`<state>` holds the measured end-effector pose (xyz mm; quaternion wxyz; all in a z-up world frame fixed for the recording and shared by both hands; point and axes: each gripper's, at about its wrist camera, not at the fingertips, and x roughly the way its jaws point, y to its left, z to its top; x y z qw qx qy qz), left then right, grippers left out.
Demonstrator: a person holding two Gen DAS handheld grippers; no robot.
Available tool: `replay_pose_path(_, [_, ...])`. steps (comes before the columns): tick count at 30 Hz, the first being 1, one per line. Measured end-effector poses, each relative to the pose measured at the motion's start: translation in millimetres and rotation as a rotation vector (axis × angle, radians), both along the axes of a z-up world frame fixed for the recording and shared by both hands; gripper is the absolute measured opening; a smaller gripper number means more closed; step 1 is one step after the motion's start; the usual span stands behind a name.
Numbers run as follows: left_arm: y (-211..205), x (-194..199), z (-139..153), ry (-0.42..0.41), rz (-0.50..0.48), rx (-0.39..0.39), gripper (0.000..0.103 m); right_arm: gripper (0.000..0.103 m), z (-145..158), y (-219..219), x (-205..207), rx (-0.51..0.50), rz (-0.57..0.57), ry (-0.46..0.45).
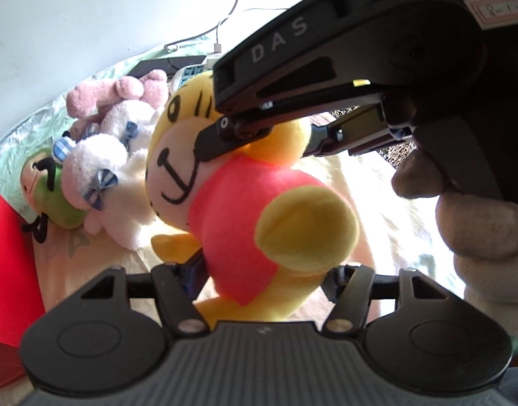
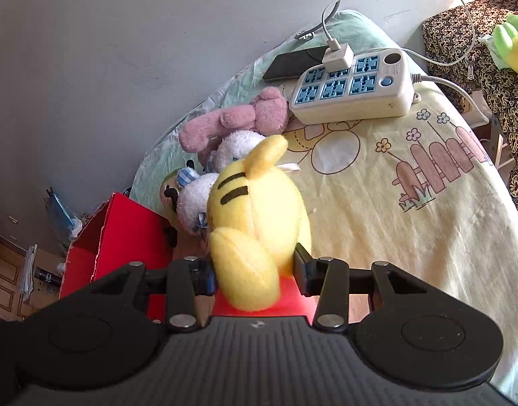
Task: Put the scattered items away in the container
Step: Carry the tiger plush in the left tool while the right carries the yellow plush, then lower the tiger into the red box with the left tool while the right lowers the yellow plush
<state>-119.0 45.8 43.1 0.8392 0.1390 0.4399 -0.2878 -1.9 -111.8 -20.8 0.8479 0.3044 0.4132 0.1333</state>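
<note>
A yellow tiger plush in a red shirt fills the middle of both views; the right wrist view shows it from behind. My right gripper is shut on it, and in the left wrist view that gripper's fingers pinch its head. My left gripper is around its lower body, jaws touching both sides. A red box stands at the left, also in the left wrist view. A white plush, a pink plush and a green plush lie beside the box.
A power strip with a plugged charger and a phone lie at the far end of the yellow cartoon bedsheet. A patterned seat with a green toy stands at the right. Wooden floor shows at lower left.
</note>
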Motion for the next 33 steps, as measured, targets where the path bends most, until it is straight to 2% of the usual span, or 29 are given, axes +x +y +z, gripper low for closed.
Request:
replay_pose_path(4, [15.4,2.6,14.6,-0.05,0.011,-0.014,0.064,0.044,14.3,10.7,-1.2,0.017,-0.008,-0.042])
replay_pose_path(10, [55.8,3.0,46.8,-0.201,0.025,-0.02,0.065,0.044,53.4,48.1,-0.9,0.018,-0.001,-0.164])
replay_pose_path(14, [103.5,12.8,64.3,-0.253,0.059,-0.07,0.065,0.044,80.5,91.0,3.9,-0.007,0.022,-0.247])
replay_pose_path(18, [153.5,23.5,70.4,-0.304,0.081,-0.061,0.065,0.044,96.8,137.3,11.5,-0.001,0.049,-0.285])
replay_pose_path(25, [232.3,44.9,65.8,-0.297,0.131,-0.074,0.065,0.044,98.7,227.7,21.1,-0.048,0.093,-0.339])
replay_pose_path(30, [269.7,64.7,50.8,-0.267,0.124,-0.094,0.065,0.044,85.4,263.4,32.4,-0.055,0.086,-0.312])
replay_pose_path(33, [283.9,84.0,35.4,-0.218,0.109,-0.141,0.065,0.044,76.8,282.8,33.3,-0.118,0.065,-0.308])
